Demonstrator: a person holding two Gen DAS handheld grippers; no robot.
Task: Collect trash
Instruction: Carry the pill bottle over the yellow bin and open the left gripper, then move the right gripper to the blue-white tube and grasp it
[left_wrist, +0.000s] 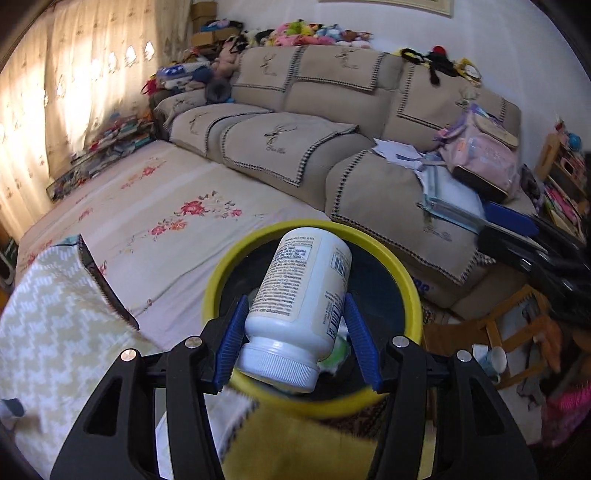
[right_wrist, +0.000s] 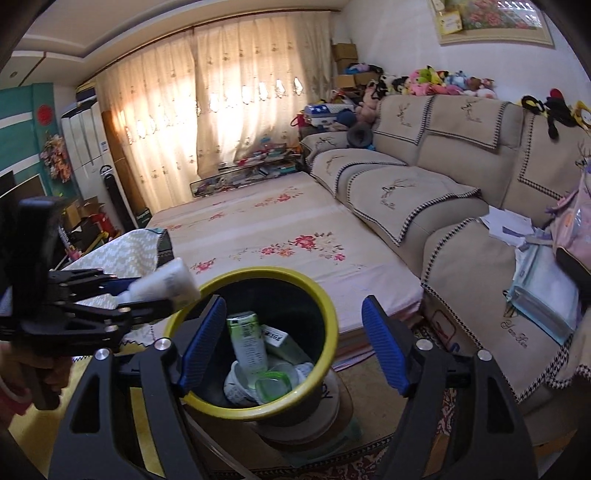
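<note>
The white bottle hangs directly over the mouth of the yellow-rimmed bin, cap end toward the camera and base pointing away across the opening; its long axis runs along the line of the left gripper, tilted down toward the bin's dark inside; the left jaws stand either side of the bottle's lower body, the left pad against it and the right one close beside it, so I judge it a light clamp on the bottle; in the right wrist view the same bottle shows blurred above the bin's near-left rim; the right gripper also faces the bin, its jaws wide apart and empty, framing the green can and crumpled wrappers already inside; the left hand is thus the one placed to act, and the coming move seems only a release straight down into the bin.
</note>
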